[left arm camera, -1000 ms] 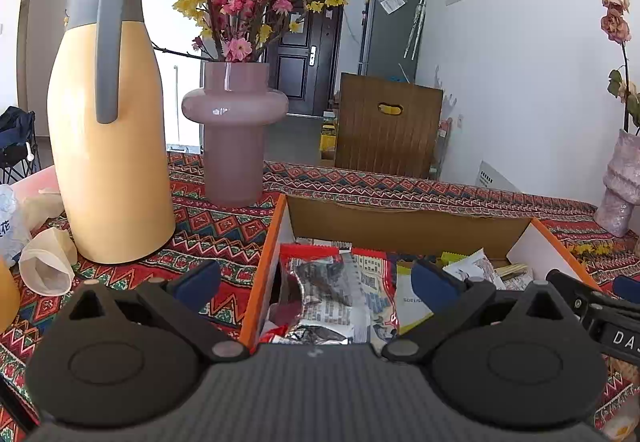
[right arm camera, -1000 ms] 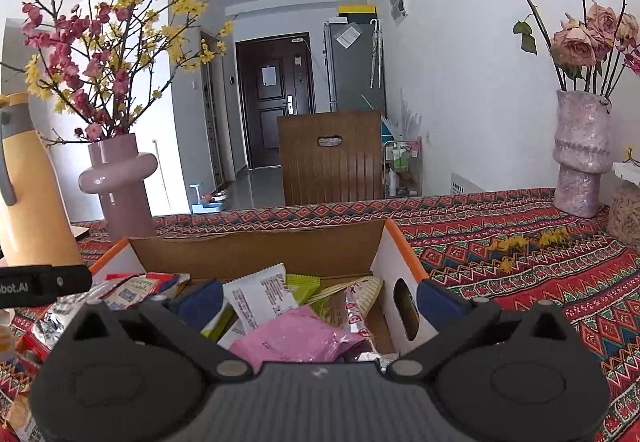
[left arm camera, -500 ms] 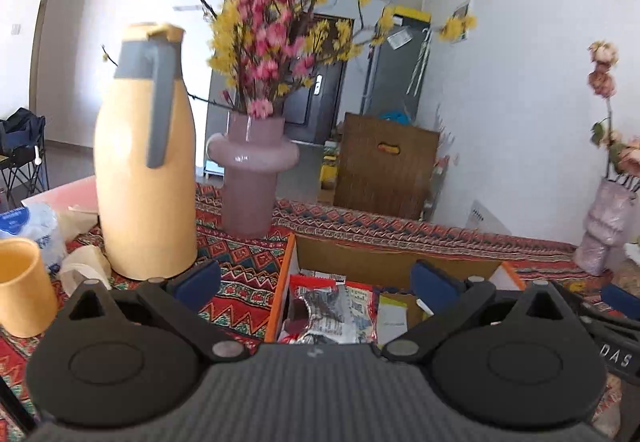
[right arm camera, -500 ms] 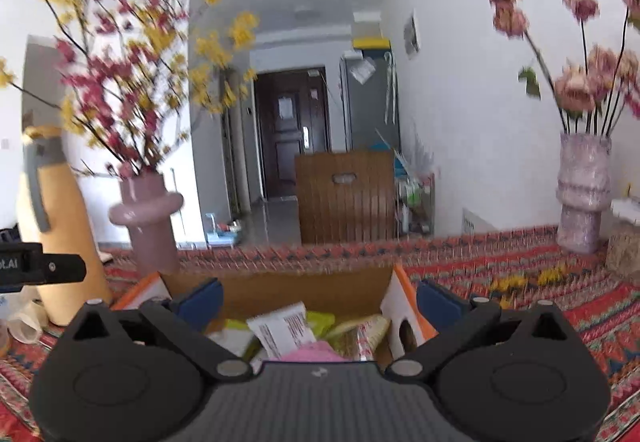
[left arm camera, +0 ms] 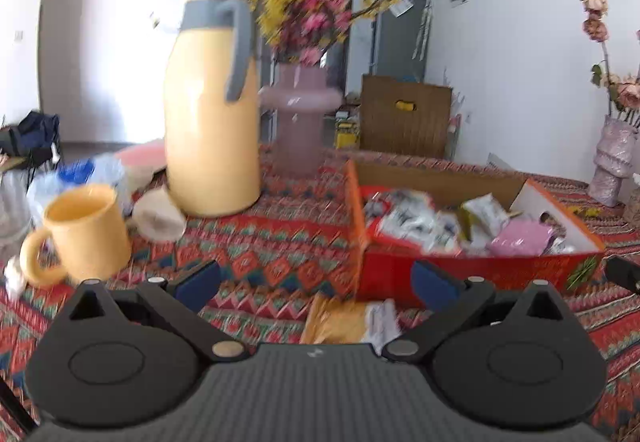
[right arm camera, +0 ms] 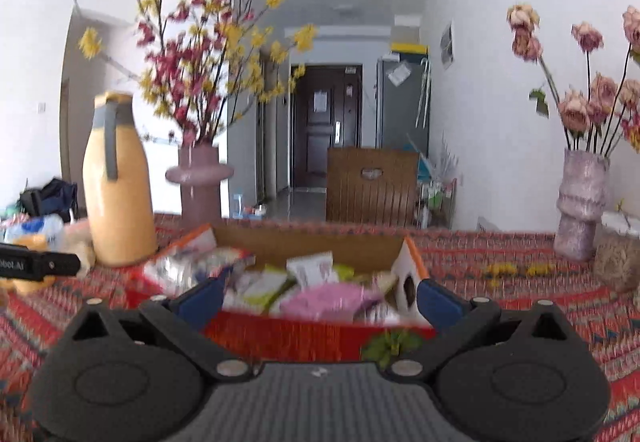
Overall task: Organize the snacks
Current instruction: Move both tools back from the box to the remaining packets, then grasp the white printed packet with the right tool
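Both tongs spread wide, nothing held. Left tongs [left arm camera: 316, 284] hover over the patterned surface [left arm camera: 260, 250], near-left of the snack box [left arm camera: 472, 274]. Yellow snack packet [left arm camera: 340, 322] lies flat on the surface just in front of the box, between the left fingers. Right tongs [right arm camera: 320, 296] face the box [right arm camera: 316, 334] head-on, packets piled inside. Yellow jug [left arm camera: 212, 113] and mug [left arm camera: 84, 234] far left.

Snack box and jug on a patterned cloth

The left gripper [left arm camera: 316, 284], jaws apart, frames a yellow packet [left arm camera: 336, 322] at lower centre; the red snack box [left arm camera: 472, 274] sits right.
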`<control>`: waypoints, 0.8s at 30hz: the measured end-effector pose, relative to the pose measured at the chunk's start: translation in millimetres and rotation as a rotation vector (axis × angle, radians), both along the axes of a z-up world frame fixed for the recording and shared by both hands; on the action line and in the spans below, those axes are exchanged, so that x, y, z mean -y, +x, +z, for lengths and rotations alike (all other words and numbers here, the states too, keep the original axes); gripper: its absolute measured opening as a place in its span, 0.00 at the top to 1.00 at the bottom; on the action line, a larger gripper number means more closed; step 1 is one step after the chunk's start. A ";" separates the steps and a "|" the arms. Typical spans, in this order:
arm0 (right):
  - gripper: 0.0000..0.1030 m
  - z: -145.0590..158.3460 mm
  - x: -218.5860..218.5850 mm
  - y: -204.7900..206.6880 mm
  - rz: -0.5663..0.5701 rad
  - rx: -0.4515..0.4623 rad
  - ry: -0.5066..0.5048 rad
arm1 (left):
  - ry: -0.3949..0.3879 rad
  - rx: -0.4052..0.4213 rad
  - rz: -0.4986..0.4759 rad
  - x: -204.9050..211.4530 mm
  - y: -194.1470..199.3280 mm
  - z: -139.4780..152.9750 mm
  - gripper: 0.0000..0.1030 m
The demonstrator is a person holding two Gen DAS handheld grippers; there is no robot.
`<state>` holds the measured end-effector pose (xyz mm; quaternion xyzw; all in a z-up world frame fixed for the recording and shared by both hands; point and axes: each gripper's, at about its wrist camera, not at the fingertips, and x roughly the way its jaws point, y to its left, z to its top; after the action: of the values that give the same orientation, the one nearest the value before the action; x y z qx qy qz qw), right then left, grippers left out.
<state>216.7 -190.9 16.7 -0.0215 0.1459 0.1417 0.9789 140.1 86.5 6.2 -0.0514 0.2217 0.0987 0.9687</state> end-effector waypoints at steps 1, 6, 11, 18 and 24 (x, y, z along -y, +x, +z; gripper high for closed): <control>0.00 -5.9 -0.8 -2.3 0.001 -0.015 -0.002 | -0.002 -0.003 0.010 -3.0 -1.1 -6.7 0.00; 0.00 -34.5 -2.1 0.4 -0.019 -0.079 -0.003 | 0.003 0.015 0.068 -13.0 -3.6 -33.9 0.00; 0.00 -54.4 -0.1 13.5 -0.071 -0.143 0.007 | -0.037 0.017 0.055 -20.7 -4.3 -35.0 0.00; 0.00 -58.2 -0.3 15.7 -0.081 -0.149 -0.002 | -0.034 0.015 0.025 -16.5 -5.8 -36.3 0.00; 0.00 -58.3 -1.4 18.1 -0.089 -0.153 -0.008 | -0.044 0.003 0.015 -17.0 -4.8 -38.2 0.00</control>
<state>234.8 -189.5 -41.6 -0.0080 0.2214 0.0989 0.9701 135.3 103.5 -32.0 -0.0746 0.2220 0.1009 0.9669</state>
